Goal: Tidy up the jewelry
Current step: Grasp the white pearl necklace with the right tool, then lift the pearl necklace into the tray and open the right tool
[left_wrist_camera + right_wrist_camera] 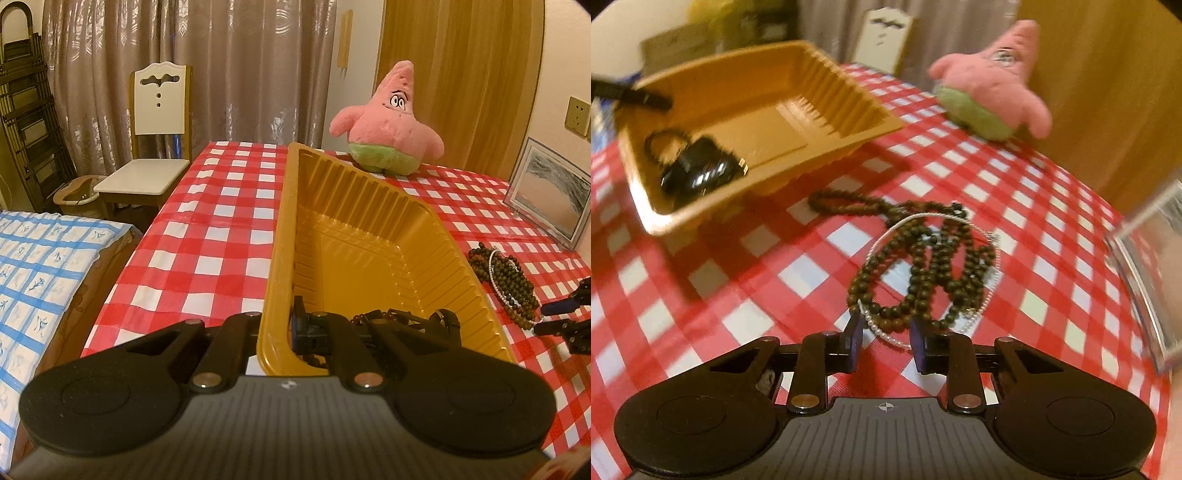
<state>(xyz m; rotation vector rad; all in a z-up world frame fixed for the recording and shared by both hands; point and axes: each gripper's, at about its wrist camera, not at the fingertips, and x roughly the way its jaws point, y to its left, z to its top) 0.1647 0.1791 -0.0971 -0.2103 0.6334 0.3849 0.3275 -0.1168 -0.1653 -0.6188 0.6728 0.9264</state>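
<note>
we hold the yellow tray [369, 236] steady by its near rim with the left gripper [284, 334], fully closed on it. the right gripper [886, 341] is partly open around the dark bead necklace [923, 266] and thin pearl strand [882, 332] on the checkered cloth [738, 295]; we should close low, catching both strands.

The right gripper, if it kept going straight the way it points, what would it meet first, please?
Most likely the brown bead strands and the thin pearl strand lying between the right gripper fingers, then the checked tablecloth; depth is uncertain.
</note>
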